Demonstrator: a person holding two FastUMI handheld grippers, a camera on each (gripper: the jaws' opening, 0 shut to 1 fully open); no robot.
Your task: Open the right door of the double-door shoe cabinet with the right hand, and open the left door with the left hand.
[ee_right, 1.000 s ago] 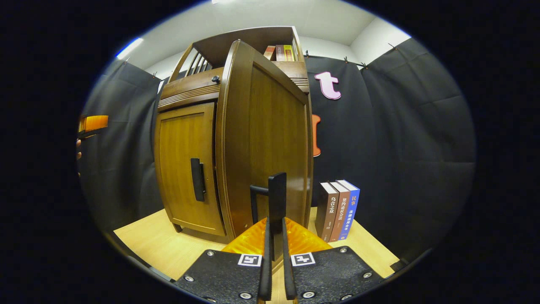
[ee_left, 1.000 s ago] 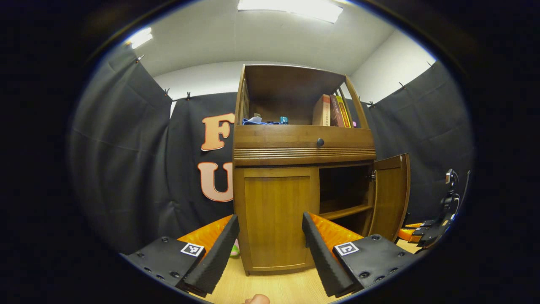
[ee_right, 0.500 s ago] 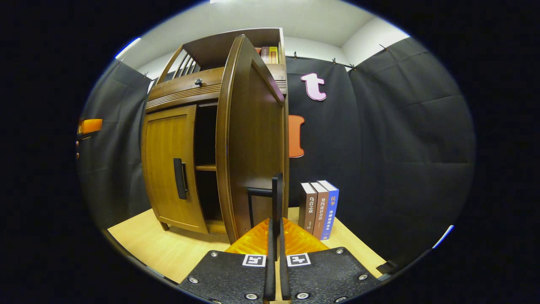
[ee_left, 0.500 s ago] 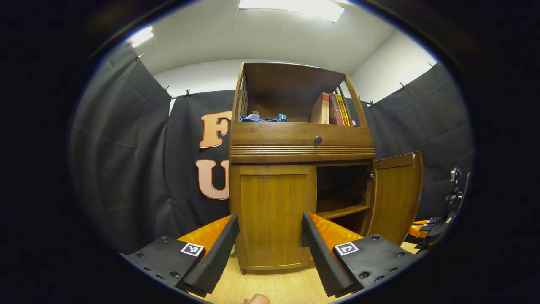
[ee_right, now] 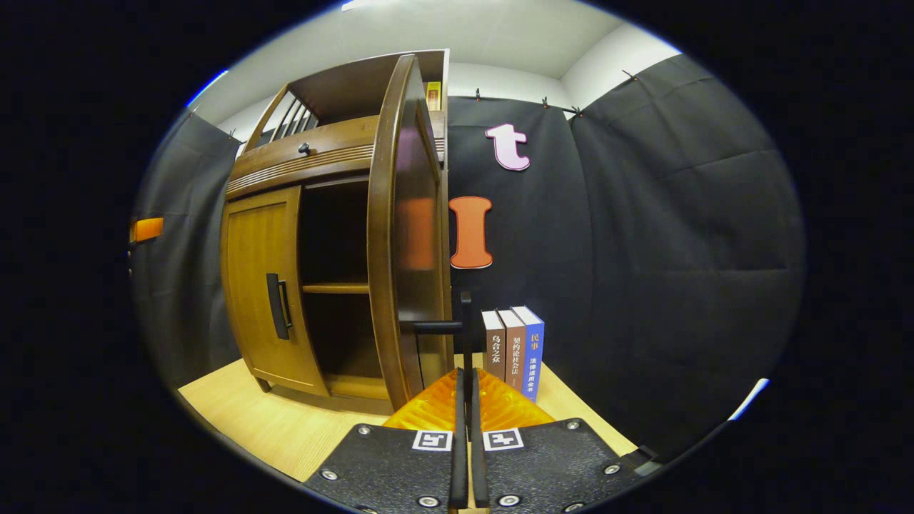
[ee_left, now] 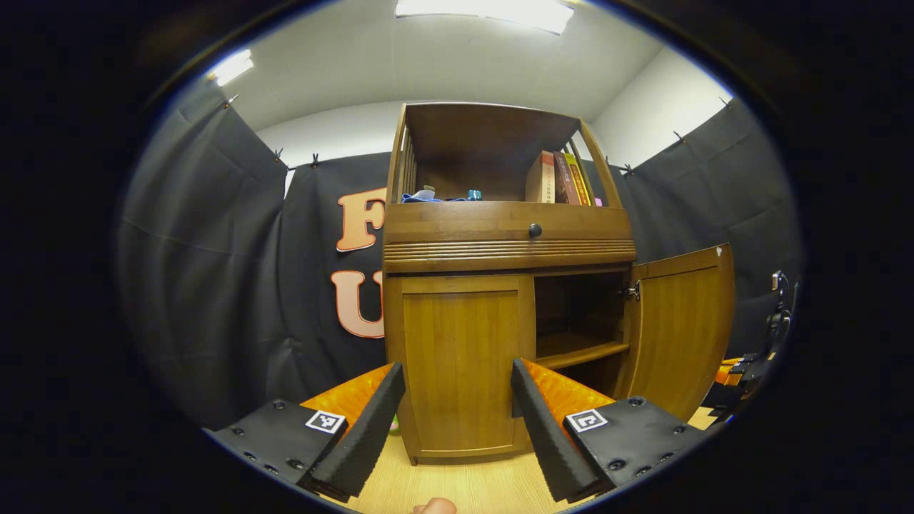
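Cabinet (ee_left: 507,235) stands on the pale floor with its right door (ee_left: 678,335) swung wide and its left door (ee_left: 464,364) flush shut. Right gripper (ee_right: 465,400) is pinched narrow on the right door handle (ee_right: 465,335), though the contact itself sits edge-on and hard to judge. Pulling further risks straining the hinge or knocking the door into the upright books (ee_right: 513,350) just beside it. Left gripper (ee_left: 457,407) hangs wide and empty before the left door; misjudging the left door handle (ee_right: 277,305) could scrape wood.

bright ceiling light panel (ee_left: 493,11) overhead, sharp focus, fisheye-bent edges.
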